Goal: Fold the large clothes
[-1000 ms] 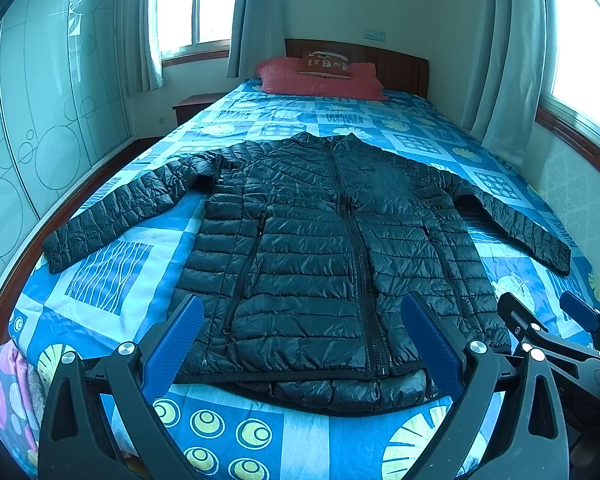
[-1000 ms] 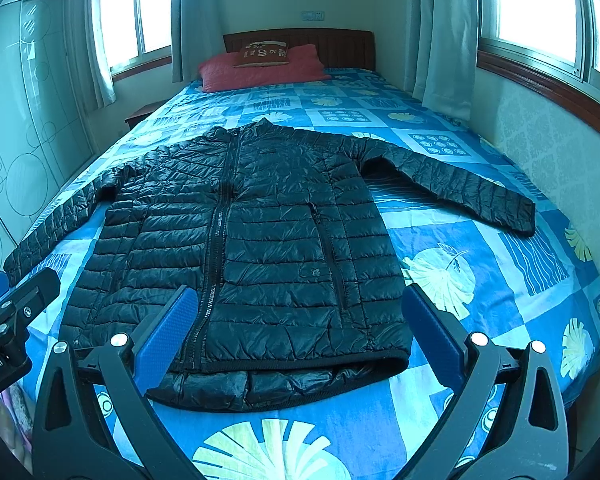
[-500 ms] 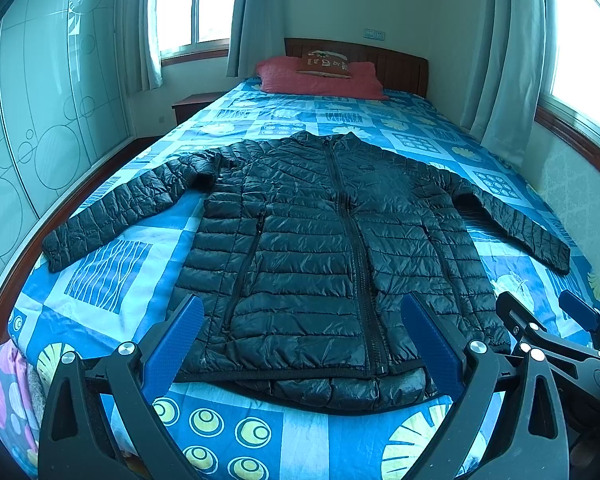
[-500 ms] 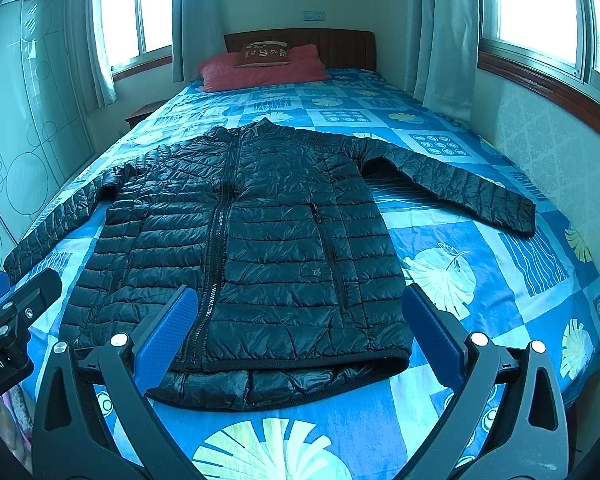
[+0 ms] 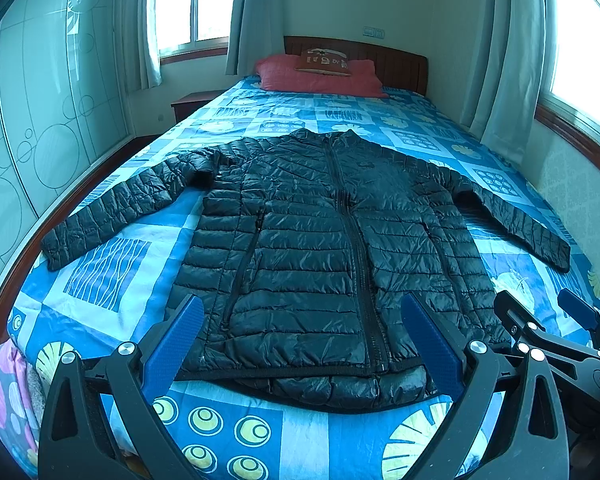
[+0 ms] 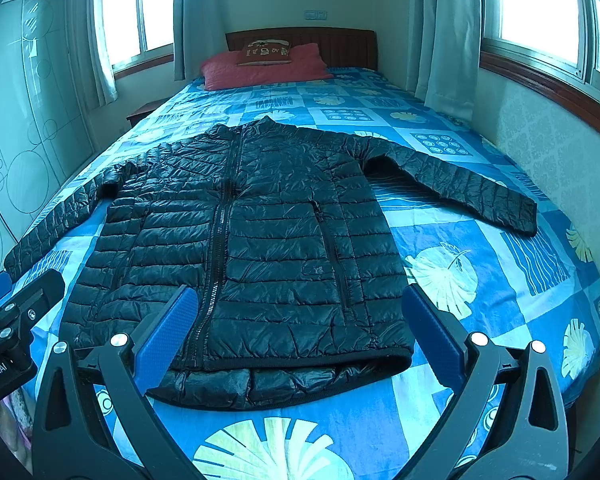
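A home bedroom; a bed (image 5: 260,432) with patterned blue cover, red pillow (image 5: 320,78), wooden headboard (image 5: 396,66), curtained windows.

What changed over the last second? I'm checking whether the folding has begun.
Nothing visibly changed. The black jacket lies flat on the bed with both sleeves spread, and the left claw and right claw hover open near its hem, holding nothing.

A black quilted jacket (image 5: 320,248) is seen at frame centre on a blue patchwork bedspread (image 5: 236,432) printed with leaves and circles; red pillows (image 5: 320,78) at top.
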A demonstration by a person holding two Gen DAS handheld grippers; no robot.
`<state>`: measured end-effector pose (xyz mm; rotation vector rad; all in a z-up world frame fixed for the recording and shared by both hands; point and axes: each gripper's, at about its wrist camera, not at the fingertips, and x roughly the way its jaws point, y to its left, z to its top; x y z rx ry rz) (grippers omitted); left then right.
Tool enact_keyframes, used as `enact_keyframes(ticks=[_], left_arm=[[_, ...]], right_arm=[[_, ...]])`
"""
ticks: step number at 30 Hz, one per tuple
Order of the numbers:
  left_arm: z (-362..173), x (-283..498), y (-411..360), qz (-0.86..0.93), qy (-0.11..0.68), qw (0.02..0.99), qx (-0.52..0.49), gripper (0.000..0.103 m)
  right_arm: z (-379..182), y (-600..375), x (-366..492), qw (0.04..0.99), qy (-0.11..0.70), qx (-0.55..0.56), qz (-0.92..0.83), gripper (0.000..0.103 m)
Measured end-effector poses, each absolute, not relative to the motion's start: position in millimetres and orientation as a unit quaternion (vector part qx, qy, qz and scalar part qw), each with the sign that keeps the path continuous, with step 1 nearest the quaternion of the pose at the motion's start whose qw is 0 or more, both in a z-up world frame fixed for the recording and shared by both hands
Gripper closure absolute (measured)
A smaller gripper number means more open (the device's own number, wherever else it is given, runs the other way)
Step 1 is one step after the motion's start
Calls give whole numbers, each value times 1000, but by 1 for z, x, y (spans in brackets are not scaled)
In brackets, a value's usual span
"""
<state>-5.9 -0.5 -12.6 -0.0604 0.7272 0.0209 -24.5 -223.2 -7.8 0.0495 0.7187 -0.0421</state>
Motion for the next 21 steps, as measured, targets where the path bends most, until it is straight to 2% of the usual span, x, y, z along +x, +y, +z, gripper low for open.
enact_keyframes(ticks=[8, 19, 20, 21], left_arm=[[-23, 12, 25, 42, 356, 932, -47, 5], [-86, 94, 155, 205, 402, 888, -88, 5], [-94, 102, 170, 227, 407, 880, -88, 5], [-102, 108, 183, 245, 410, 874, -86, 5]], right_arm=[[-31, -238, -11, 930, 363, 58, -19, 2], [-75, -360, 64, 902, 376, 199, -79, 3], [-77, -372, 71, 900, 372, 207, -88, 4], [-80, -381, 76, 900, 367, 215, -95, 16]])
